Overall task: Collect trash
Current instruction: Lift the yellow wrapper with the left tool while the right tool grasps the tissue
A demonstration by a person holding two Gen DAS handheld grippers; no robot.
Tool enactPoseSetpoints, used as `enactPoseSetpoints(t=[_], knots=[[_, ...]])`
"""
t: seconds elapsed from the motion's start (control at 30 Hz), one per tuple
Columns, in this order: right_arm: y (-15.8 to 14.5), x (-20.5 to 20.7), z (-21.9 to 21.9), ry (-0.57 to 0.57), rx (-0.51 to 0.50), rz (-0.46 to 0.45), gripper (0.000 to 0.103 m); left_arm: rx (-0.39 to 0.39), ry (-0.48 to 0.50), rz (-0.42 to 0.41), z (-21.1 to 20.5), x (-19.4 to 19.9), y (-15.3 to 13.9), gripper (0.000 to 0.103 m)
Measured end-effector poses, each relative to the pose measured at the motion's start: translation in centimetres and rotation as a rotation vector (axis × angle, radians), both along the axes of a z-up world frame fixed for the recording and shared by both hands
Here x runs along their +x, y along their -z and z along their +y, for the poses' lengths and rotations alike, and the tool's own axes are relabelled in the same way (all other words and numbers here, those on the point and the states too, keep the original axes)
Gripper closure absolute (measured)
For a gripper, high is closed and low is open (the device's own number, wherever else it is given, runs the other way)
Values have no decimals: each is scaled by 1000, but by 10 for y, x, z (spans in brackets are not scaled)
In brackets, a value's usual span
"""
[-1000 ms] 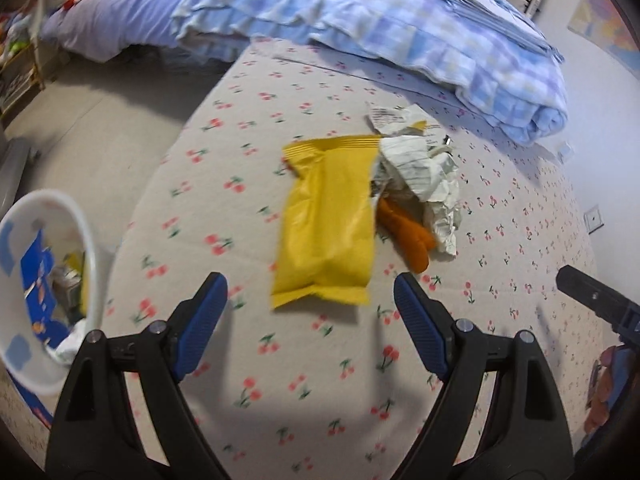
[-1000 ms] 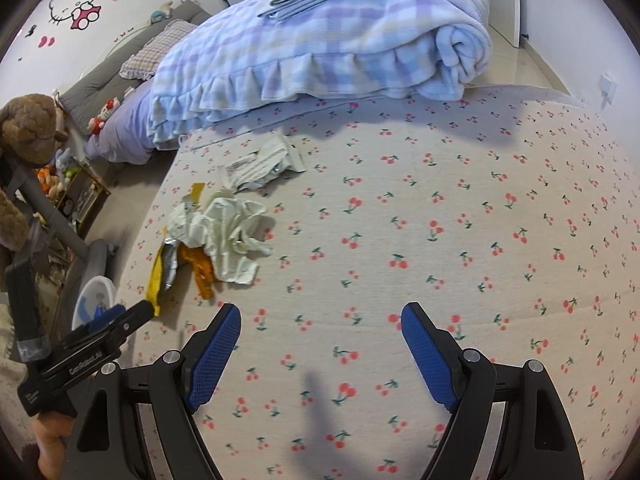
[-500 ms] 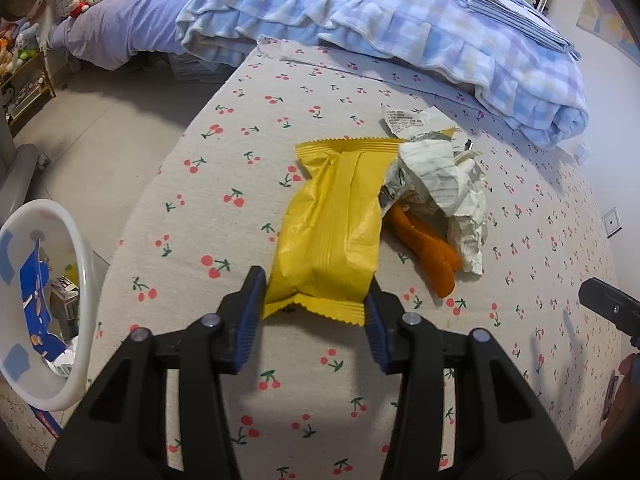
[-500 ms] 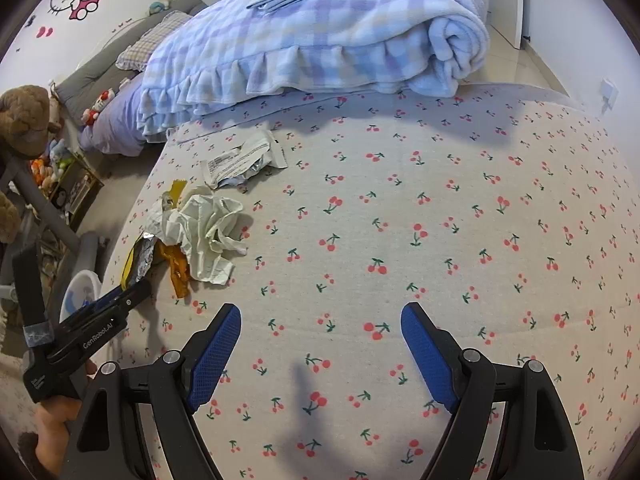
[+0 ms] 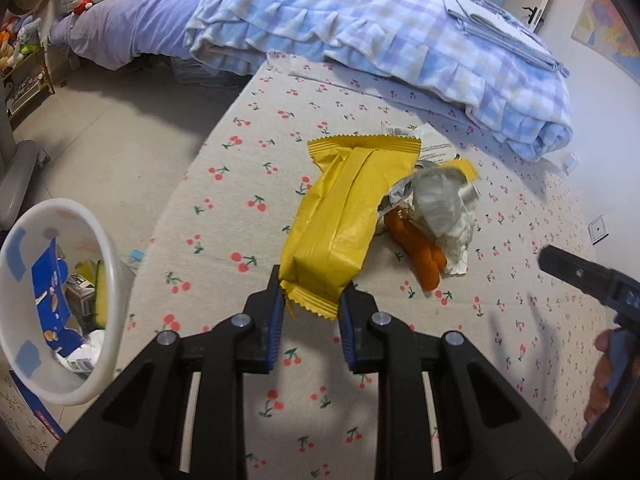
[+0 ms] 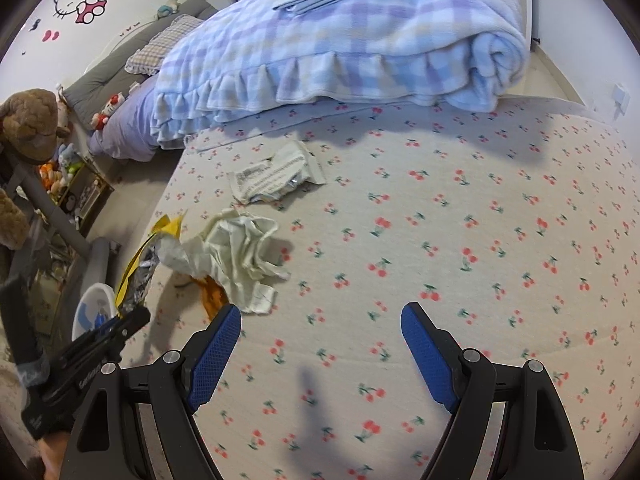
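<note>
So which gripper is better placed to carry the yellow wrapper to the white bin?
Left. The left gripper already clamps the yellow wrapper, with the white bin on its side. The right gripper is open, over bare sheet.

The left gripper [image 5: 311,309] has its blue pads pinched on the serrated end of a yellow snack wrapper [image 5: 344,216]. The right gripper [image 6: 321,344] hangs low, jaws spread wide, gripping nothing.

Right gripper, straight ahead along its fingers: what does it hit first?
Probably nothing but the cherry-print bedsheet. The right gripper is open, and the gap ahead shows only bare fabric. The crumpled white paper lies left of that line. Farther on is the folded plaid blanket; depth is unclear.
</note>
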State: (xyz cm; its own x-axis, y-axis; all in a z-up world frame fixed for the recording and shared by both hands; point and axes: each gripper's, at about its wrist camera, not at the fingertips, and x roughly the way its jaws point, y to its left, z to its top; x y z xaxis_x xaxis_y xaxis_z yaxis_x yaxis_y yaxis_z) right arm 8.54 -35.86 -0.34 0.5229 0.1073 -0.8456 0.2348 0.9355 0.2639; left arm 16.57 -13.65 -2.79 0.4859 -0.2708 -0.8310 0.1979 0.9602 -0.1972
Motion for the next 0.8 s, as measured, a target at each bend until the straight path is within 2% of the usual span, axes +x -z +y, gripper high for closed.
enactPoseSetpoints(t=[0.3, 0.53, 0.67, 0.73, 0.8], knots=[[6, 27, 20, -13, 60, -24, 19, -33, -30, 7, 31, -7, -9, 78], [16, 52, 38, -49, 49, -36, 19, -51, -43, 16, 54, -12, -11, 78], [26, 63, 43, -51, 76, -36, 19, -64, -60, 22, 68, -13, -12, 78], [34, 68, 47, -51, 74, -16, 20, -68, -68, 22, 74, -14, -13, 78], [40, 72, 52, -59, 71, 1, 29, -72, -76, 23, 80, -14, -14, 78]])
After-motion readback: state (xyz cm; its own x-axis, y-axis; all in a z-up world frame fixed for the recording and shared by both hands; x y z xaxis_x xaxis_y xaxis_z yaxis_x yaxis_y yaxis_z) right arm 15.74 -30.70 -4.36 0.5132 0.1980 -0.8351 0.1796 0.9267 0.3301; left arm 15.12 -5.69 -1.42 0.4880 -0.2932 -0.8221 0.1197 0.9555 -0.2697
